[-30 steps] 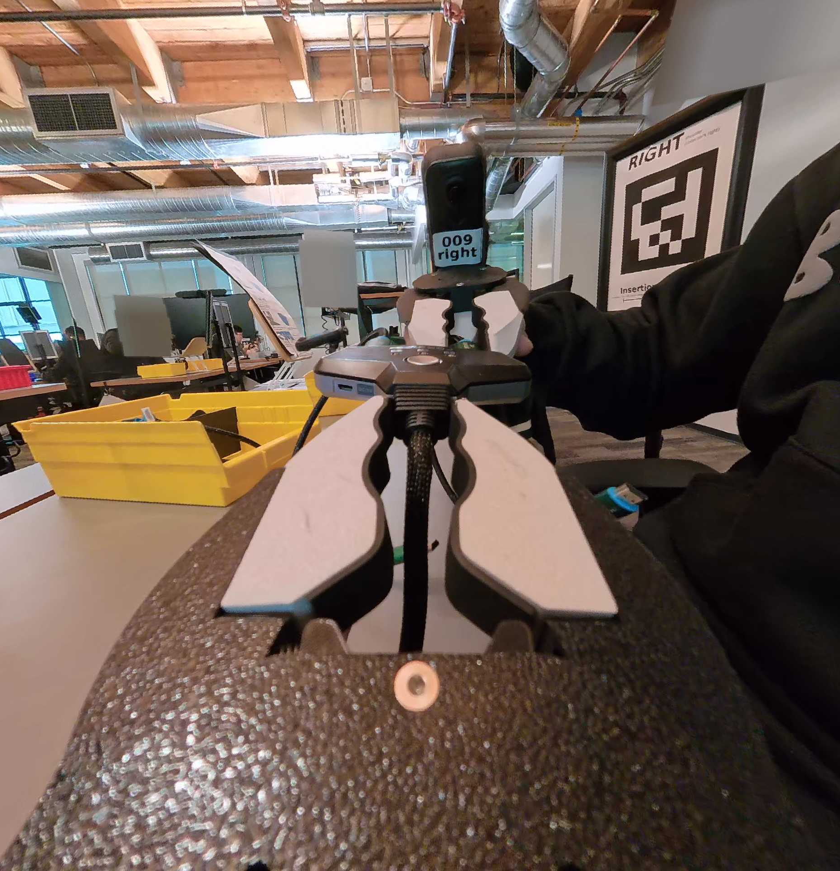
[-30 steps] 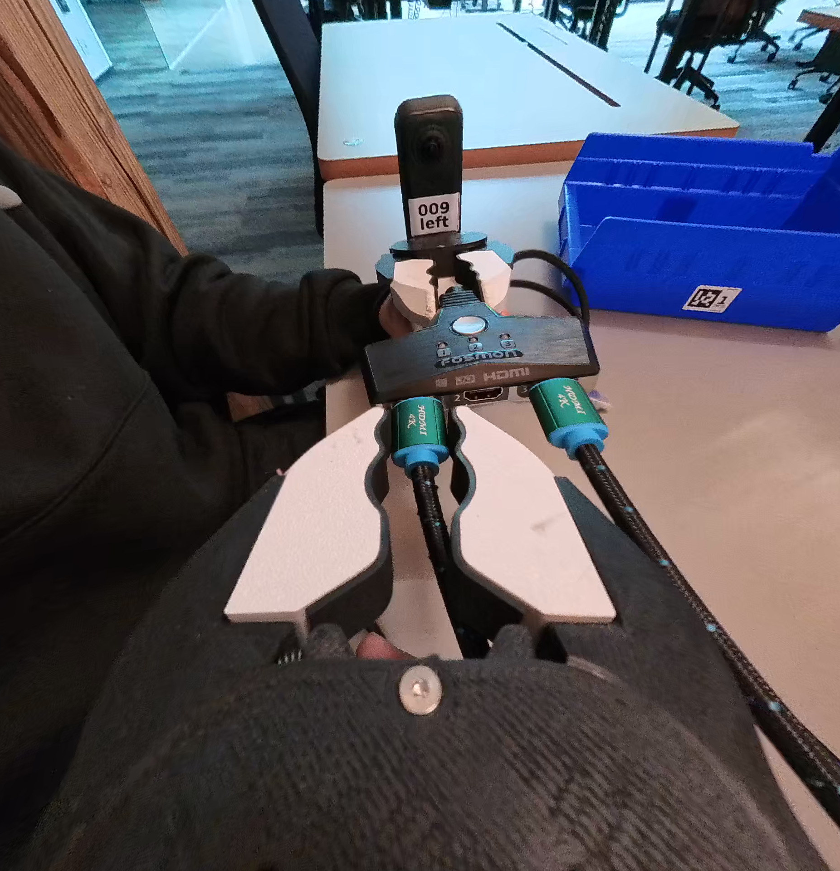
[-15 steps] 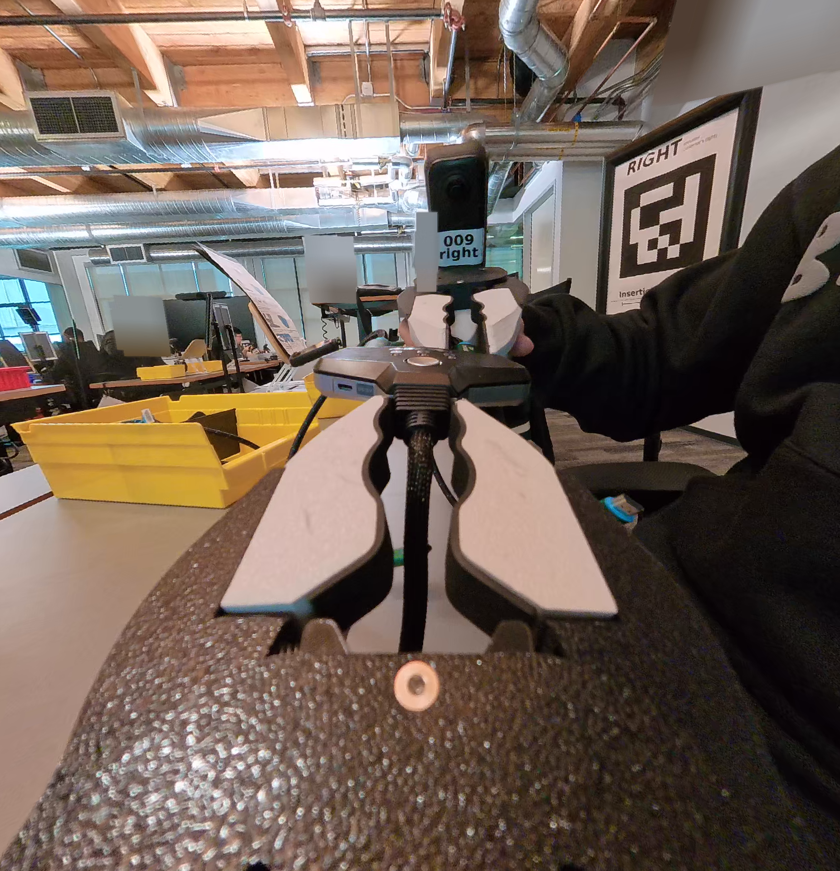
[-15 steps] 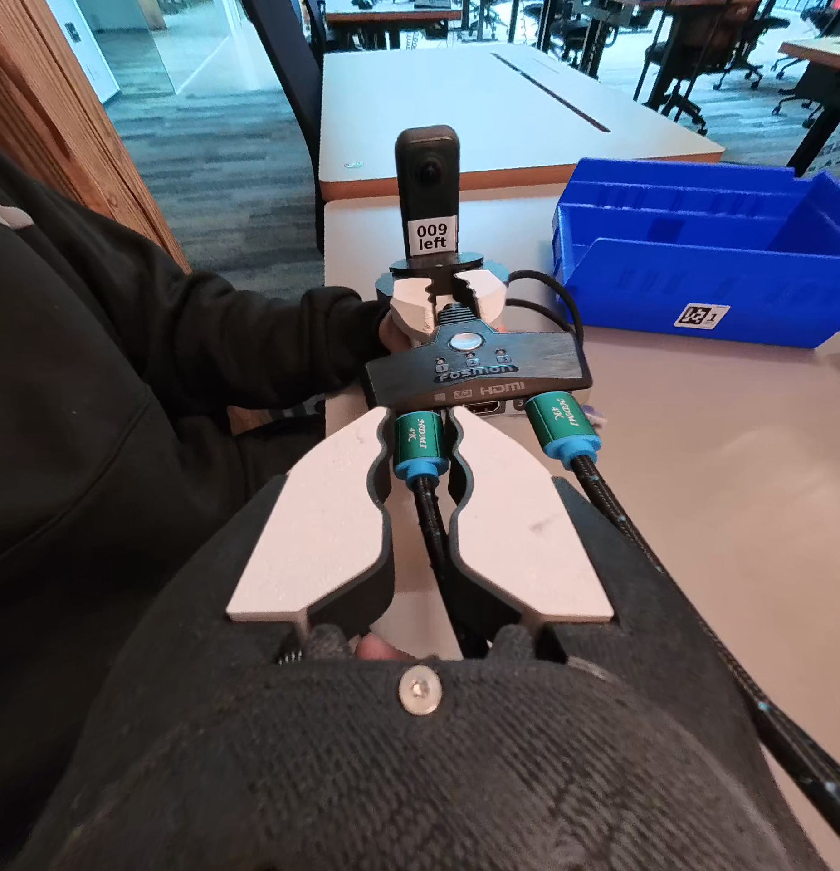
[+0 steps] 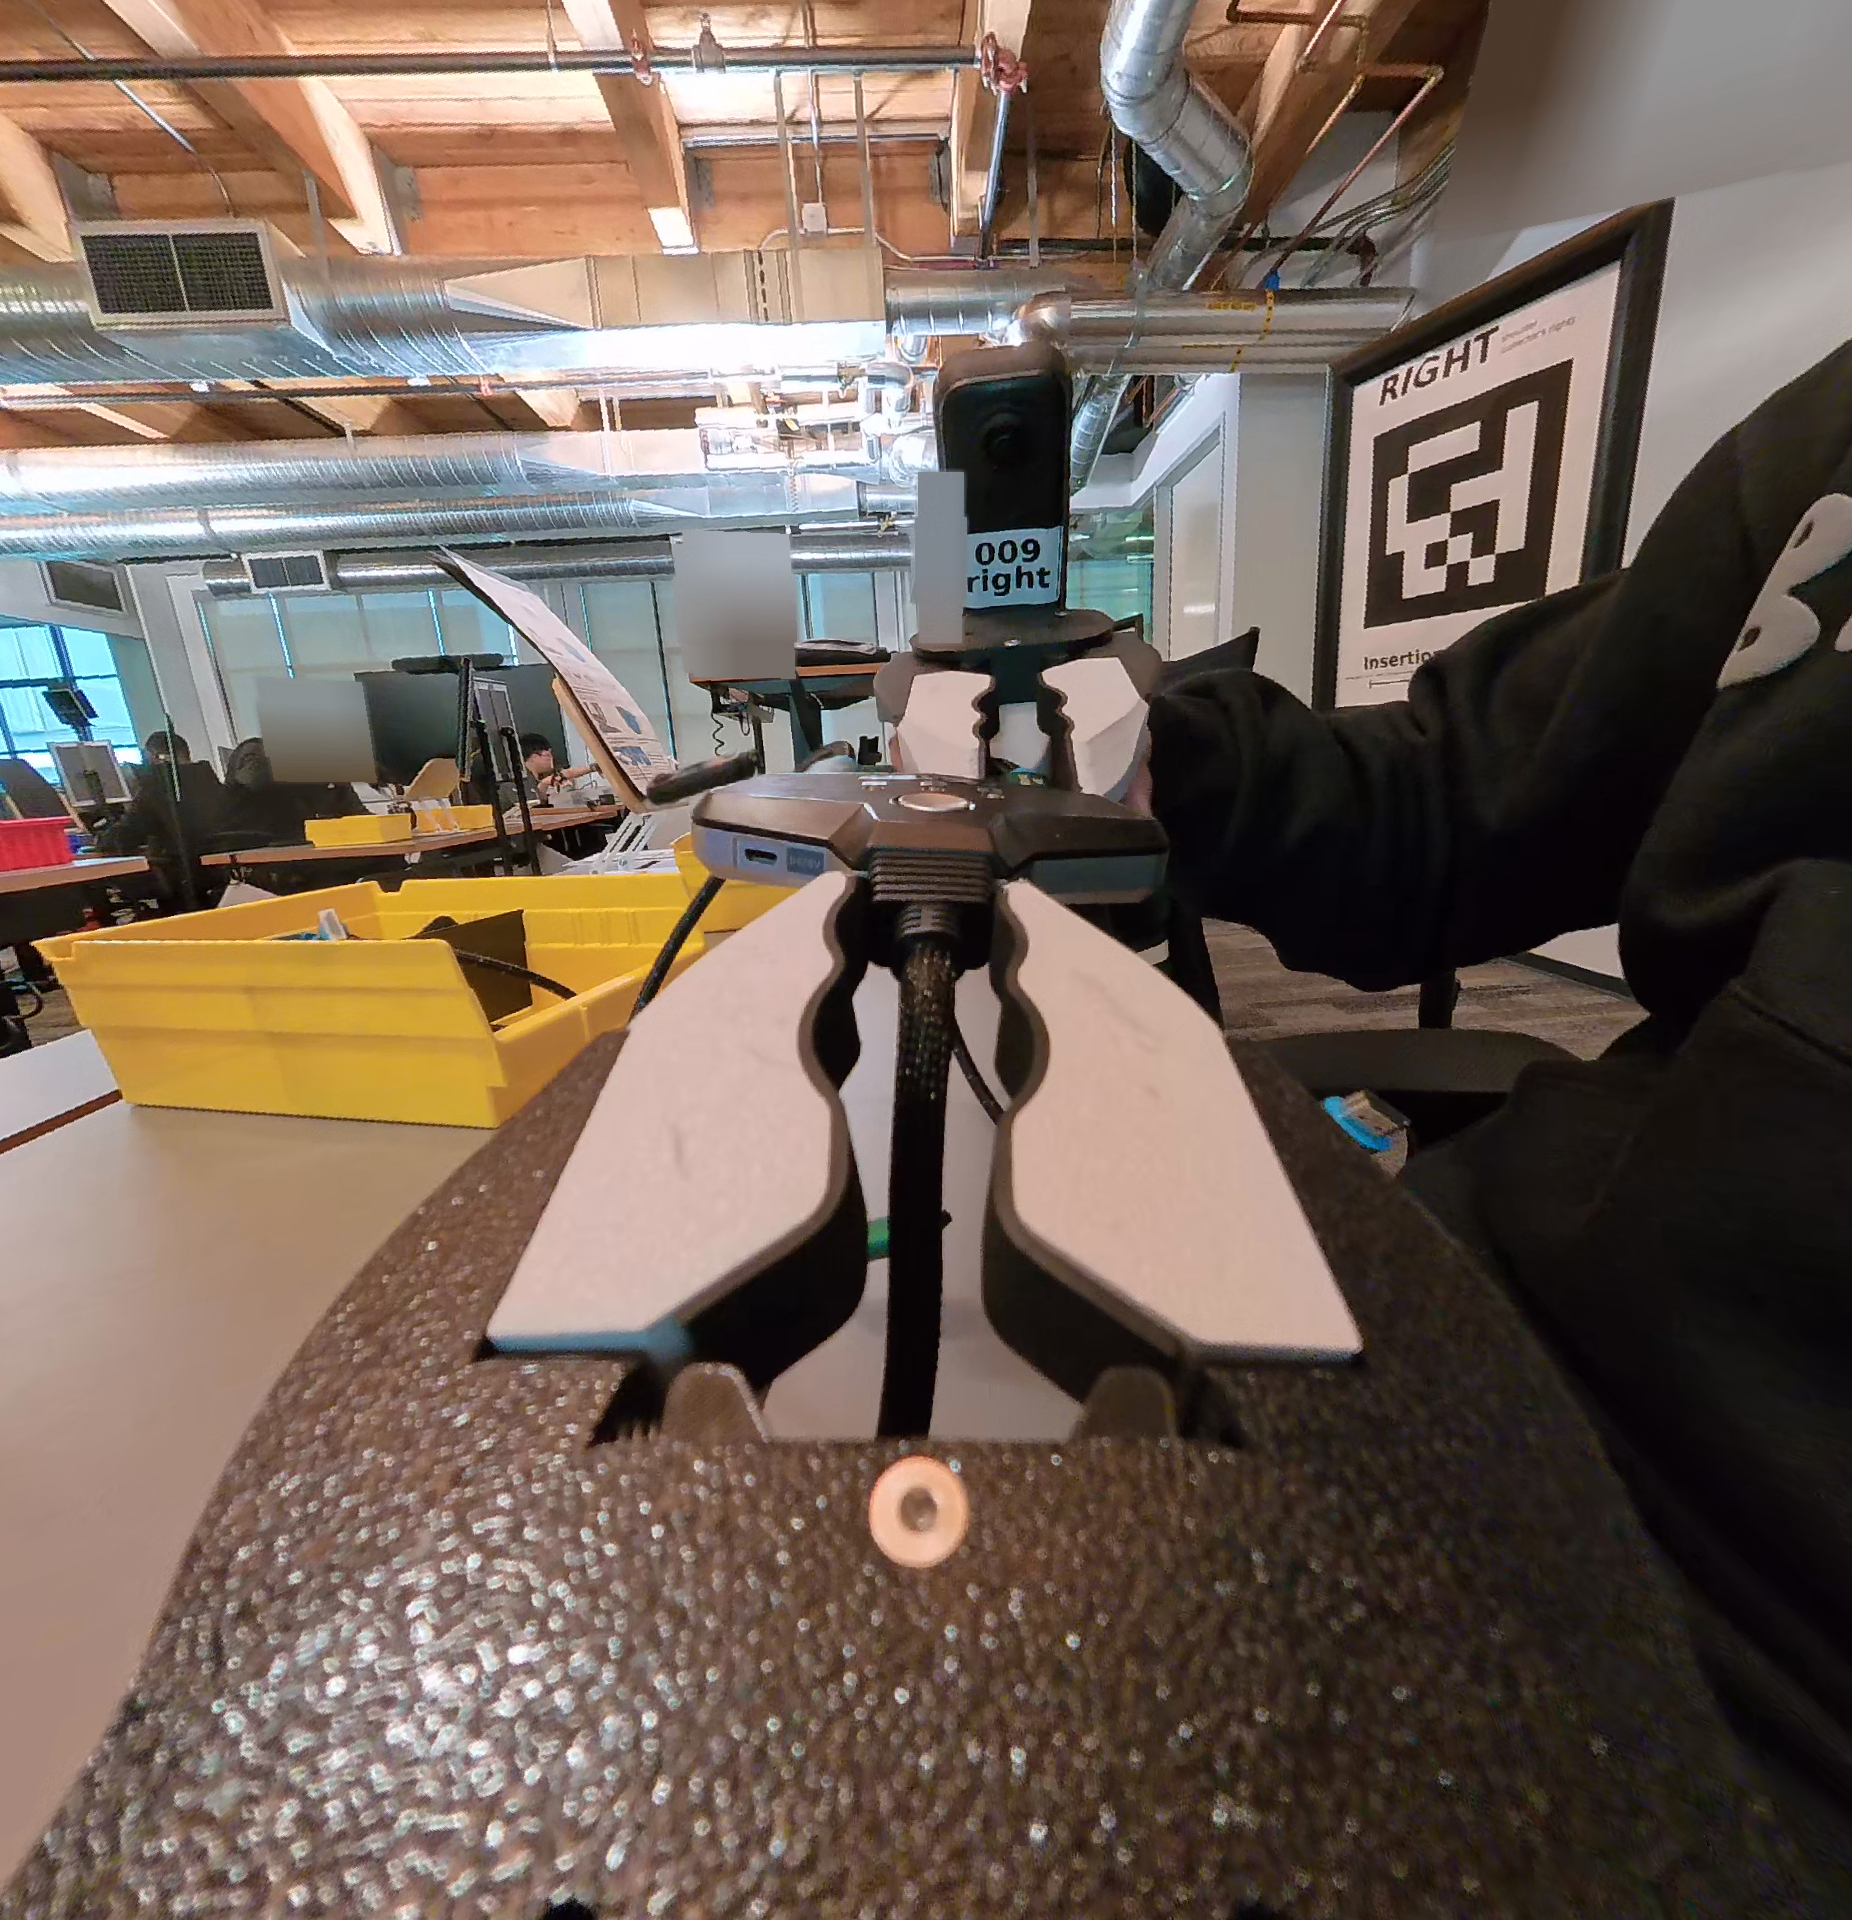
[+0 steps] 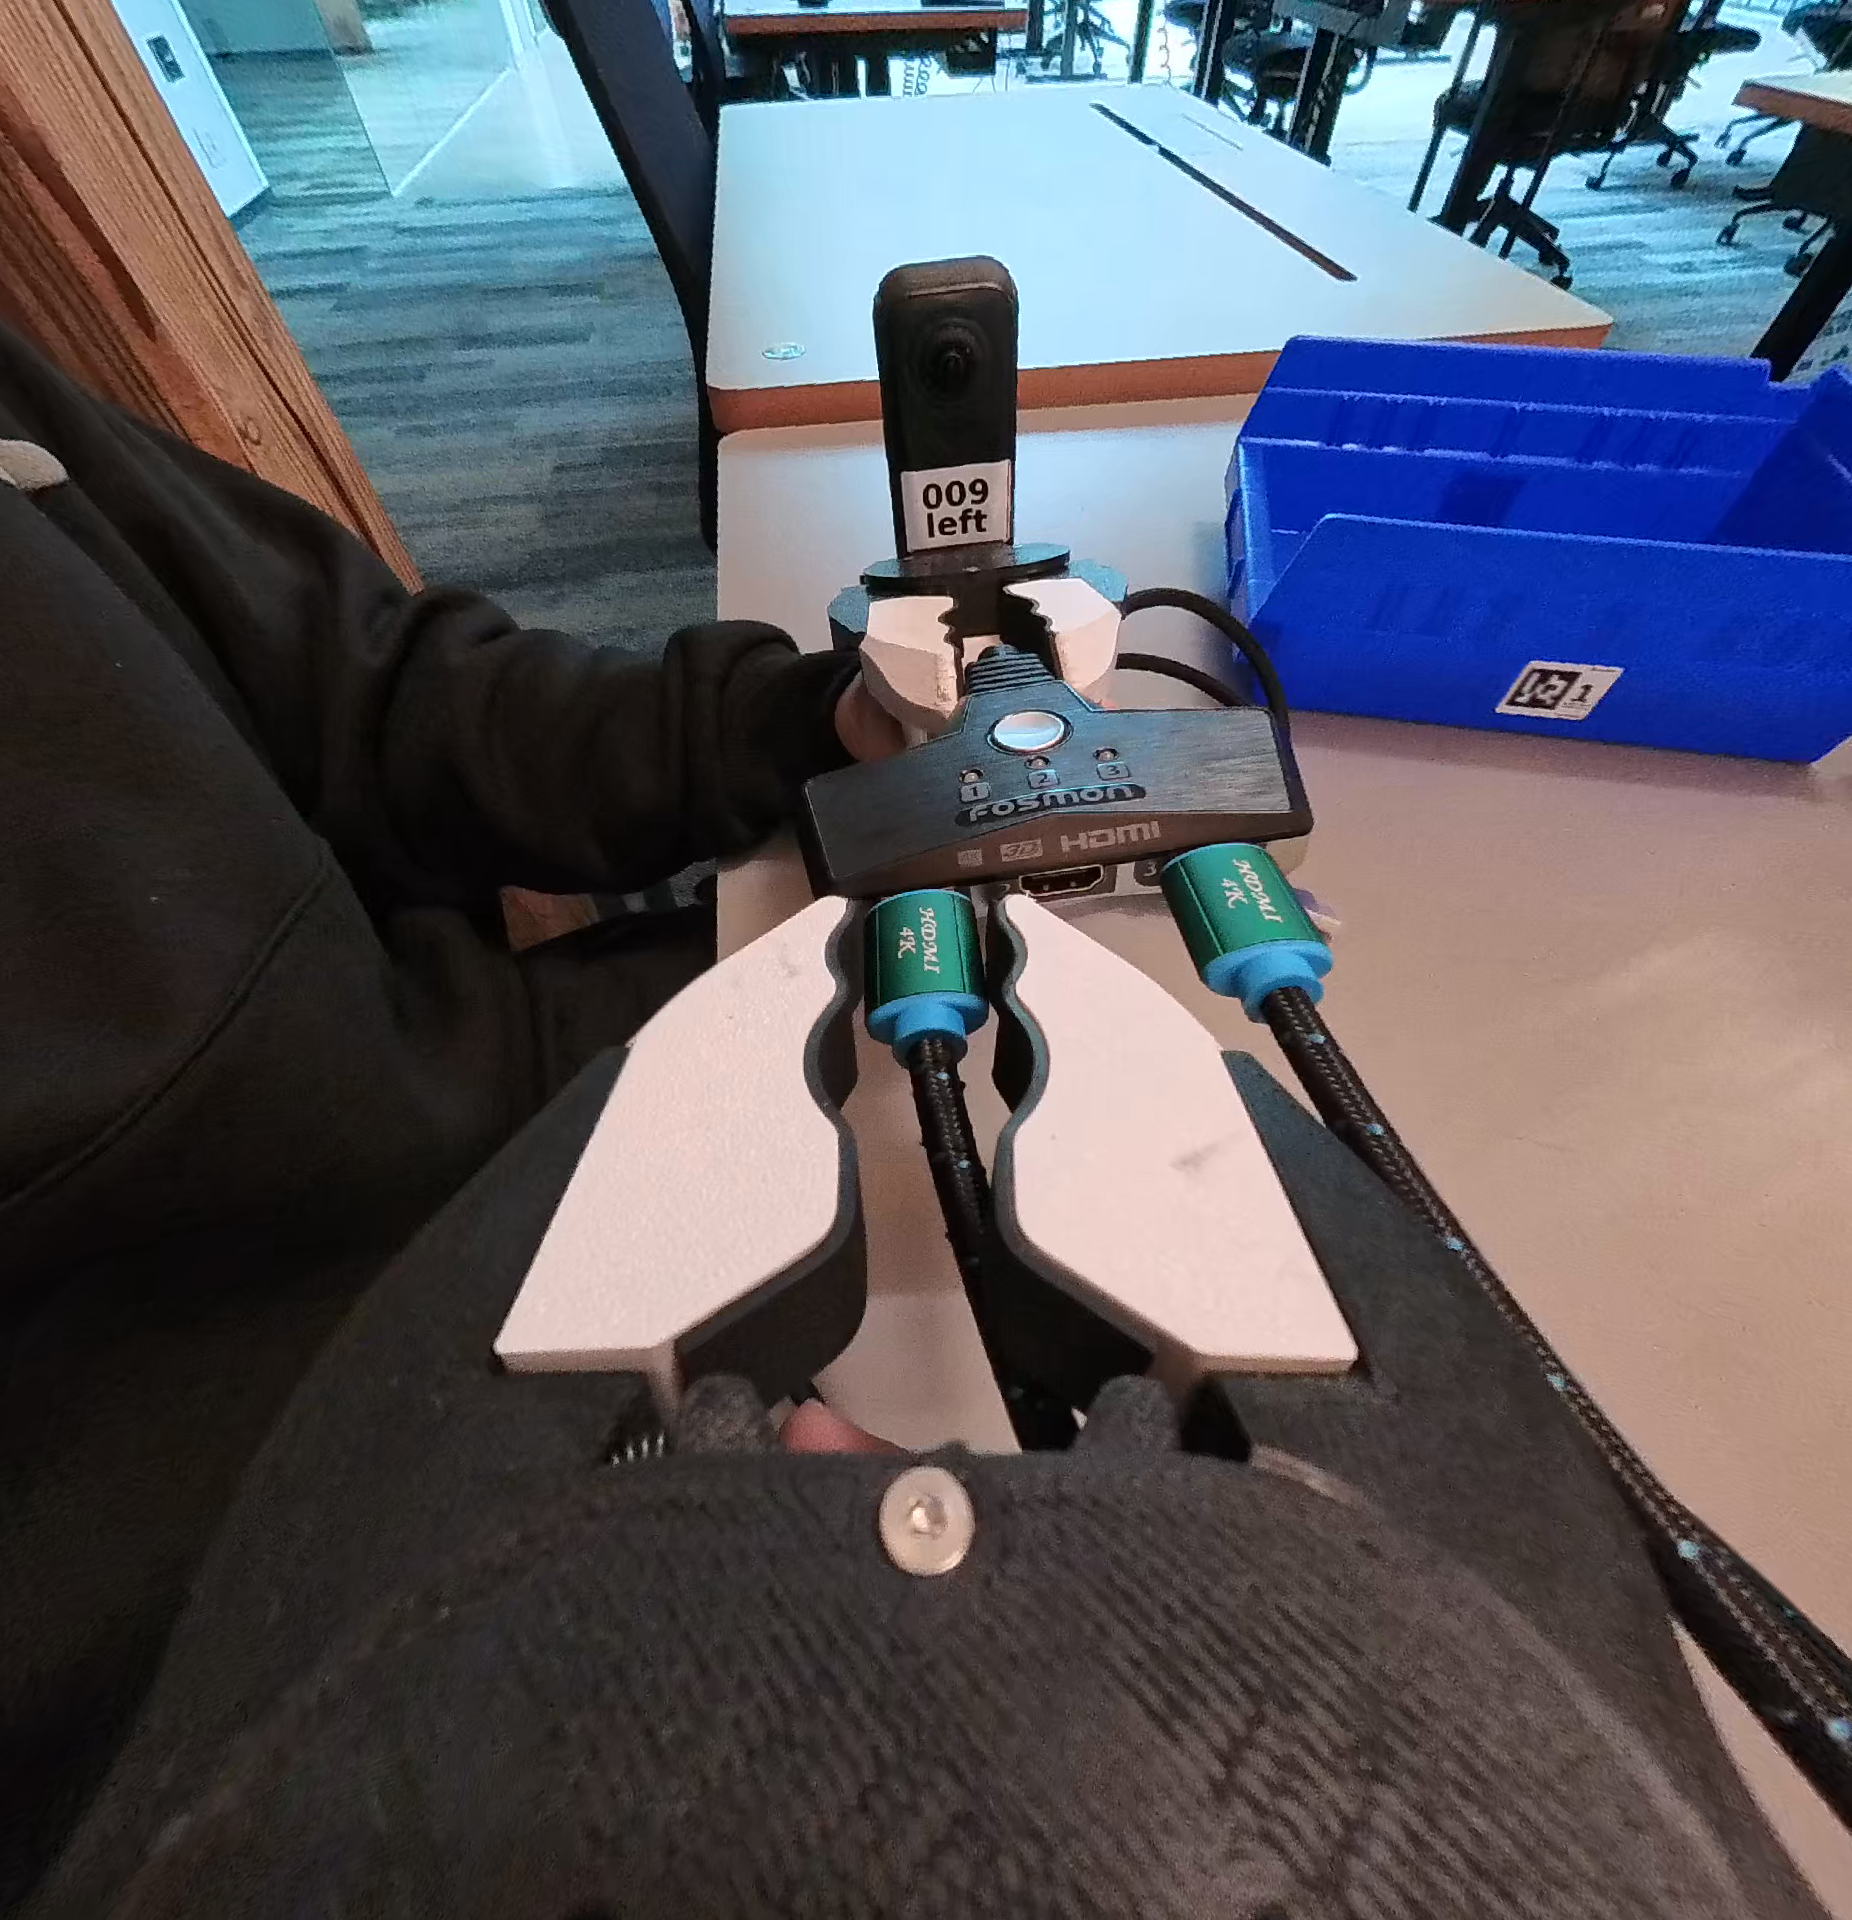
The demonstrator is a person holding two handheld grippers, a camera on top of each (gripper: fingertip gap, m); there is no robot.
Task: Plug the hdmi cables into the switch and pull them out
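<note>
1. The left gripper [image 5: 927, 914] has its jaws clenched on the ribbed strain relief of the switch's own braided pigtail cable [image 5: 917, 1143], right where it meets the body. In the right wrist view the same gripper [image 6: 989, 649] shows at the far side of the switch.
2. The HDMI switch [image 6: 1057, 805] is a small black box, held up between the two grippers just above the pale bench [image 6: 1524, 987]. It looks light and rigid, so I judge it will twist readily unless the pigtail end is held firm.
3. The right gripper [image 6: 927, 935] has its jaws around the green-shelled HDMI plug [image 6: 917, 961] seated in the left port, apparently gripping its flanks; the fingers [image 6: 1161, 1143] flank the braided cable behind it.
4. The middle port [image 6: 1067, 883] is empty.
5. A second green plug [image 6: 1239, 920] sits in the right port, its braided cable [image 6: 1473, 1299] trailing off over the bench.
6. Handling: the metal plug shells look smooth and hard, likely slippery, so take them across the flat sides, never by the cable. A straight pull along the port axis should spare the connector; the stiff braided cables will tug sideways.
7. A blue bin [image 6: 1576, 582] stands on the bench to the right, well apart.
</note>
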